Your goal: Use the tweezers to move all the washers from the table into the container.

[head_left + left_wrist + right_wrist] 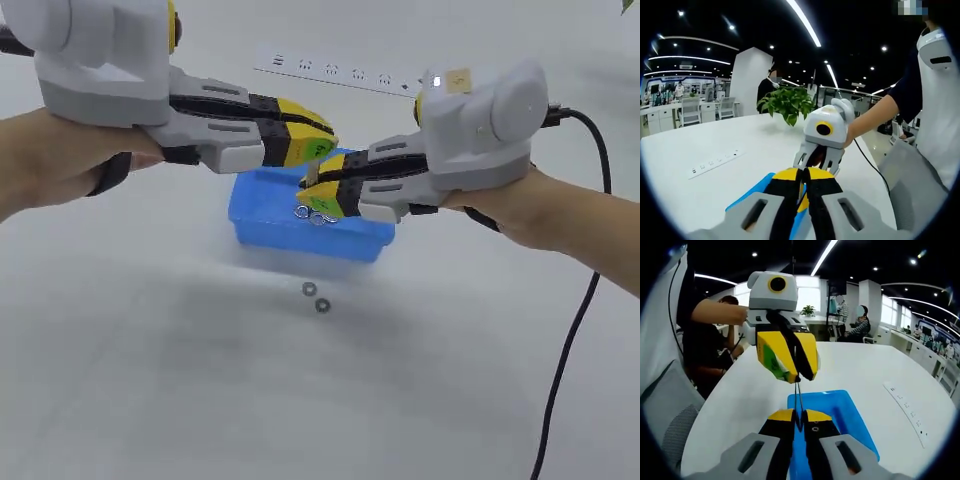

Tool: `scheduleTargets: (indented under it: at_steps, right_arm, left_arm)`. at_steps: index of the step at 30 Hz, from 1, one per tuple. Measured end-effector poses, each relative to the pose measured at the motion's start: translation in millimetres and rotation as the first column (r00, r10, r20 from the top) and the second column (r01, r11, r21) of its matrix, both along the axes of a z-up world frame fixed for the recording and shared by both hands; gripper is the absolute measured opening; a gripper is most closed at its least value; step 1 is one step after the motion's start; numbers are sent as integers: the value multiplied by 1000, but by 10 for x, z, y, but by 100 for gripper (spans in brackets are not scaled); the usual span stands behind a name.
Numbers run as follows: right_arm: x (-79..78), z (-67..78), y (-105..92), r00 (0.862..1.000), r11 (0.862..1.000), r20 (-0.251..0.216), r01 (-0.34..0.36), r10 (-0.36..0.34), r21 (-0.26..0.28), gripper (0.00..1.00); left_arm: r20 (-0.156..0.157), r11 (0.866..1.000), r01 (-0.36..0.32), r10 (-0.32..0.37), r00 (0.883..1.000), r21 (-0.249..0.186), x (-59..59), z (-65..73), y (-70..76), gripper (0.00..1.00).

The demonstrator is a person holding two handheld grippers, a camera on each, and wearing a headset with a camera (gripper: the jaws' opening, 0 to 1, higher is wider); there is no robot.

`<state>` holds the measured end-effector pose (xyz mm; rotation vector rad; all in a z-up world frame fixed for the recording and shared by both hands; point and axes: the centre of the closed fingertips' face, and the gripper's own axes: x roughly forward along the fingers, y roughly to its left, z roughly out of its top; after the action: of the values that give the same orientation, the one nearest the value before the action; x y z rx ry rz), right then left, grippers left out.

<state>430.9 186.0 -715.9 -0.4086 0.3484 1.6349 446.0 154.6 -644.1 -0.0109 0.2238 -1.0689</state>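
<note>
- Blue rectangular plastic container (pixel 300 238) sits on the white desk (pixel 180 390), well in from the desk edges I can see. A white power strip (pixel 340 75) lies beyond it, toward the far edge.
- A few small silver metal washers (pixel 310 213) lie inside the container, close to its near wall.
- Two loose washers (pixel 309 289) rest on the bare desk just on the near side of the container, close to each other and apart from it.
- My right gripper (pixel 800 416) hovers over the container, its jaws pinched narrow on the thin dark metal tweezers (pixel 798 397), which stick out forward from them.
- My left gripper (pixel 318 150) faces it tip to tip above the container. Its jaws are drawn together, and the far end of the tweezers reaches their tips. I cannot tell whether they grip it.
- A black cable (pixel 570 340) runs from the rear of the right gripper down across the desk toward the near edge.
</note>
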Motion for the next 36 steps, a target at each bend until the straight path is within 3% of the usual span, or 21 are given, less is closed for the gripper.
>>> scheduleTargets:
  at_steps: [11, 18, 23, 30, 36]
  right_arm:
    - [10, 8, 2, 1000, 1000, 23, 11, -12, 5, 10]
    - [22, 42, 30, 999, 1000, 22, 31, -31, 4, 13]
    - [38, 51, 9, 998, 998, 14, 67, -67, -13, 26]
    - [55, 22, -94, 994, 994, 34, 106, -105, -39, 33]
    - [59, 135, -178, 989, 990, 33, 142, -141, -8, 39]
  left_arm:
    - [126, 993, 17, -31, 991, 113, -32, 8, -59, 4]
    - [145, 992, 0, -18, 989, 127, -10, 41, -53, 4]
    - [162, 987, -24, -1, 987, 156, 8, 52, -24, 4]
    - [176, 988, -53, 26, 984, 148, 3, 141, -9, 4]
    - [187, 988, -54, 26, 982, 143, -69, 223, -33, 4]
